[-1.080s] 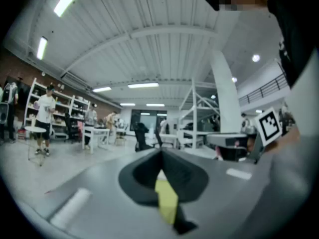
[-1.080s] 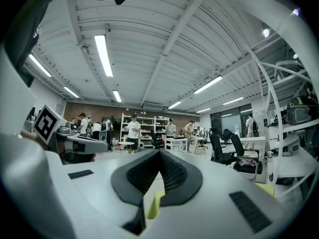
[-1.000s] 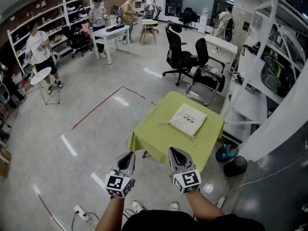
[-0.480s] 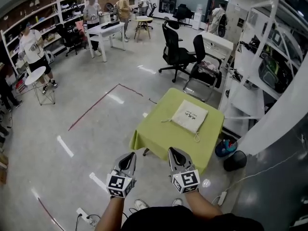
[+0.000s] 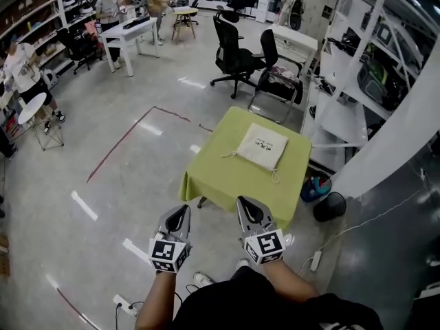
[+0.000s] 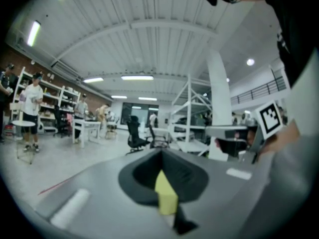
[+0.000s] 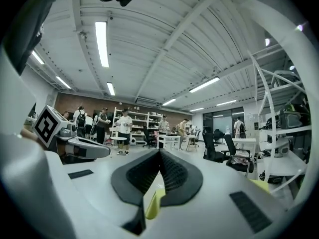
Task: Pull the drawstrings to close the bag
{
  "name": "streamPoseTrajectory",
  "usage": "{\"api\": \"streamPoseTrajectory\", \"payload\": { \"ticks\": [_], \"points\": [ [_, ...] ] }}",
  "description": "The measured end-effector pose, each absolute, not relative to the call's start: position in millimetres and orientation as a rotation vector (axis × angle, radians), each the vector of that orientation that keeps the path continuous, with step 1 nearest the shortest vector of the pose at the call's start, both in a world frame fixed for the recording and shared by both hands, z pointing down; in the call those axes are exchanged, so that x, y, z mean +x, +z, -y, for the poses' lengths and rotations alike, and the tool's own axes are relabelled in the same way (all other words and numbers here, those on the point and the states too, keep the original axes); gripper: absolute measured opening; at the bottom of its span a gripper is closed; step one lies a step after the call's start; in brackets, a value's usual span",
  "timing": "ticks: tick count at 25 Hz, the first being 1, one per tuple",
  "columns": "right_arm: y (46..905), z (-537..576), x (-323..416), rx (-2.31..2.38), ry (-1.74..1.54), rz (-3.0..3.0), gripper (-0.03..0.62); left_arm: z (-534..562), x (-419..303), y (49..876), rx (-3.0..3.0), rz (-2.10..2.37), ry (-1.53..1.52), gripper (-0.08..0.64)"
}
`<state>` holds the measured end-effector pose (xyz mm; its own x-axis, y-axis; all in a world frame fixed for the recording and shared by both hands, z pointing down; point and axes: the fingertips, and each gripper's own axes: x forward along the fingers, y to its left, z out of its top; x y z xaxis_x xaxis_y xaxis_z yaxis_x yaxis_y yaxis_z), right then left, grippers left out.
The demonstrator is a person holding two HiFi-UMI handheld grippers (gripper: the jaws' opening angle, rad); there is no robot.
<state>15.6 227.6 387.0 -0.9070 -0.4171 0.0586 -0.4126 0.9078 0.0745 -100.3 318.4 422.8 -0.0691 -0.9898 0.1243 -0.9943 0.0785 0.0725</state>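
Cream cloth drawstring bag (image 5: 263,145) lay flat on the lime-green clothed table (image 5: 220,177), well ahead of the jaws; left gripper (image 5: 181,210) and right gripper (image 5: 243,202) were both pinched together empty, guess nothing was in reach

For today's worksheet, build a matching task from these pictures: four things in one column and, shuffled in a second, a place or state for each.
Things:
1 bag
2 table
3 left gripper
4 black bin

Places or states:
a fingers shut, holding nothing
b on the floor beside the table
c lying flat on the table
d covered in green

Pairs: 1-c, 2-d, 3-a, 4-b
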Motion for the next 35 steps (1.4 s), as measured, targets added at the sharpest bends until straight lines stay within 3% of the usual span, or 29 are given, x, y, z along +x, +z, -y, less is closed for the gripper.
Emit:
{"api": "streamPoseTrajectory", "payload": {
  "ticks": [20, 35],
  "points": [
    [423.5, -130.2, 21.7, 0.708, 0.001, 2.935, -0.002, -206.7, -93.0, 443.7, 2.107, 2.069, 0.197, 0.005],
    [457.4, -20.1, 73.8, 0.777, 0.081, 2.861, -0.002, -97.1, -61.3, 475.9, 2.137, 1.941, 0.359, 0.005]
  ]
}}
